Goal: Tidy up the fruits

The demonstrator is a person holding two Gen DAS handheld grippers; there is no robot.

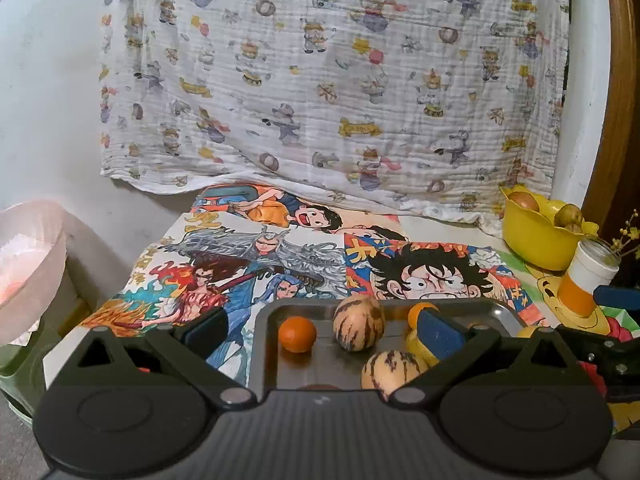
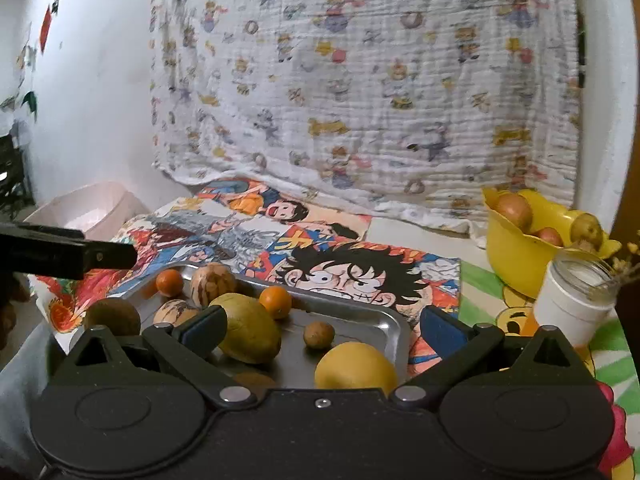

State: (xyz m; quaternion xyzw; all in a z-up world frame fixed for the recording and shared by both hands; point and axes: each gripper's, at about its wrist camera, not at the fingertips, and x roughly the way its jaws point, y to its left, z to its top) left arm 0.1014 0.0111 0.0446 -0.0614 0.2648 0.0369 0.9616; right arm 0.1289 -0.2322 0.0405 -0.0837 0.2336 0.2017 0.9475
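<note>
I am holding the left hand-held gripper (image 1: 324, 330) released over the tray (image 1: 505, 313), its fingers straddling an orange (image 1: 297, 334) and two striped melons (image 1: 358, 327). I am hovering the right hand-held gripper (image 2: 320, 328), also released, above the same tray (image 2: 376, 322), a green mango (image 2: 250, 328) and a lemon (image 2: 356, 366) lying between its fingers. The yellow bowl (image 2: 516, 264) of fruit is sitting well apart on the bench, far right.

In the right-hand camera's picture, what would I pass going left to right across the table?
Pink tub → small orange → striped fruit → second orange → small brown nut-like fruit → yellow lemon-like fruit → yellow bowl → white jar.
</note>
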